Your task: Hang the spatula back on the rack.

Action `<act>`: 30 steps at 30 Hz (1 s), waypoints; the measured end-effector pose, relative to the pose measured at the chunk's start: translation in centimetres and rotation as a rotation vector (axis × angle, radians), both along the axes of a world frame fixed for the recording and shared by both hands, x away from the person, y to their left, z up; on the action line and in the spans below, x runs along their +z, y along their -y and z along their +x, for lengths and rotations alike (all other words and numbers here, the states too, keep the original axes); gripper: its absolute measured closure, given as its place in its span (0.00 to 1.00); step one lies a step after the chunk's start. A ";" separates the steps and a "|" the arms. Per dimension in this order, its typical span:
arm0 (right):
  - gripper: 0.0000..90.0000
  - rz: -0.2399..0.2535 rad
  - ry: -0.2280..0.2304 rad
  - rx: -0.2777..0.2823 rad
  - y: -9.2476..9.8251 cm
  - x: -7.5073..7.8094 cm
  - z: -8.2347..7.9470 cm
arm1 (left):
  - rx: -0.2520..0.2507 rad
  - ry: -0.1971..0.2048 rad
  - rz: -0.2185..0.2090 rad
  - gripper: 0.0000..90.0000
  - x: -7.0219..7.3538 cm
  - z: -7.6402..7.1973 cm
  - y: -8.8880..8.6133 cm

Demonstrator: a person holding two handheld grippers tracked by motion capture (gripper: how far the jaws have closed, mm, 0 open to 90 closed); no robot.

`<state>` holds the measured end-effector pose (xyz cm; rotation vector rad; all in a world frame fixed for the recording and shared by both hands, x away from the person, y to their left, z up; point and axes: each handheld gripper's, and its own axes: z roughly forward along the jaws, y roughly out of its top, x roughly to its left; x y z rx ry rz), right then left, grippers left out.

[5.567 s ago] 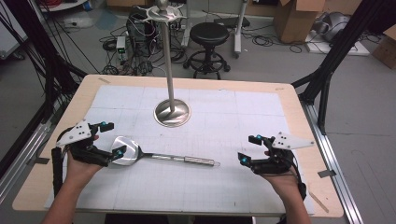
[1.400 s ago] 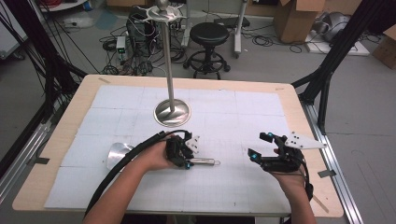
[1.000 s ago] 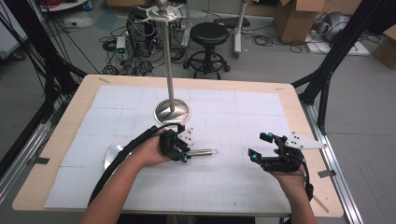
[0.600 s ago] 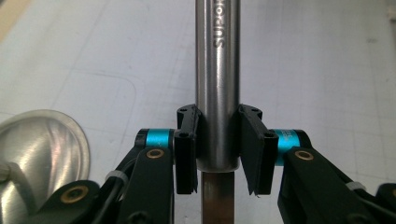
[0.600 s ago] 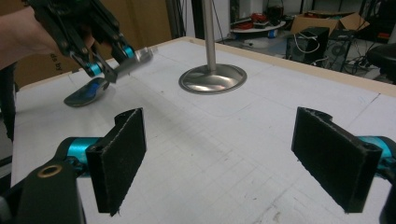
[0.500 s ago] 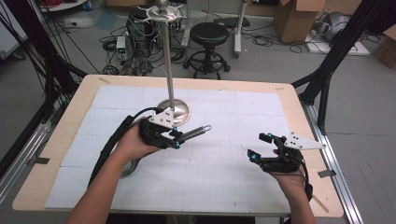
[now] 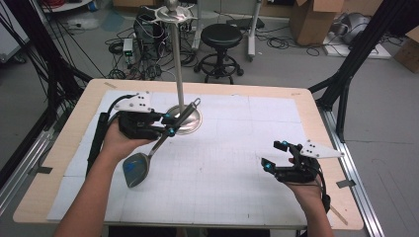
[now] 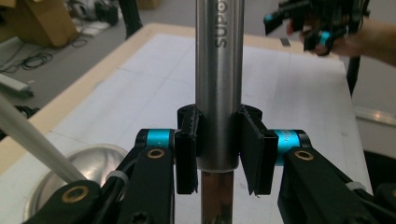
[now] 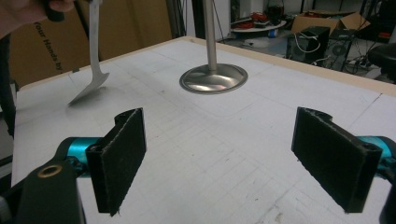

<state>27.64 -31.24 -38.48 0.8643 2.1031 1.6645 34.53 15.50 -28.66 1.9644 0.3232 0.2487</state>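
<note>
A long steel ladle (image 7: pixel 137 168) hangs slanted, its round head low over the white mat and its handle tip (image 7: pixel 195 103) up by the stand. My left gripper (image 7: pixel 168 126) is shut on the handle's thick part (image 8: pixel 219 70), and both pads (image 8: pixel 254 154) press the tube. The stand is a steel pole (image 7: pixel 176 59) on a round base (image 7: pixel 190 123) with hooks (image 7: pixel 170 12) on top. My right gripper (image 7: pixel 276 157) rests at the near right, open, with nothing between its pads (image 9: pixel 119 154). From it I see the ladle head (image 9: pixel 88 91) and the base (image 9: pixel 214 77).
The table (image 7: pixel 316 123) has a wooden rim around a white gridded mat. Black frame legs stand at both sides. A stool (image 7: pixel 222 37), cables and cardboard boxes lie on the floor behind. The right hand and its gripper (image 8: pixel 317 23) show far off in the left gripper view.
My left gripper has risen and gone left and away with the ladle. The ladle has tipped from lying flat to slanted, head down. The right gripper has kept still.
</note>
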 end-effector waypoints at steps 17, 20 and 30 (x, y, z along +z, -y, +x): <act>0.19 0.004 -0.001 0.004 -0.1 0.0 0.1 | 0.080 0.030 -0.140 0.77 3.3 0.8 -2.5; 0.19 0.004 -0.001 0.004 -0.1 0.0 0.1 | 0.103 0.026 -0.150 0.77 3.8 1.2 -2.9; 0.19 0.006 0.000 0.006 -0.1 0.1 0.1 | 0.147 0.021 -0.181 0.77 5.9 2.7 -4.2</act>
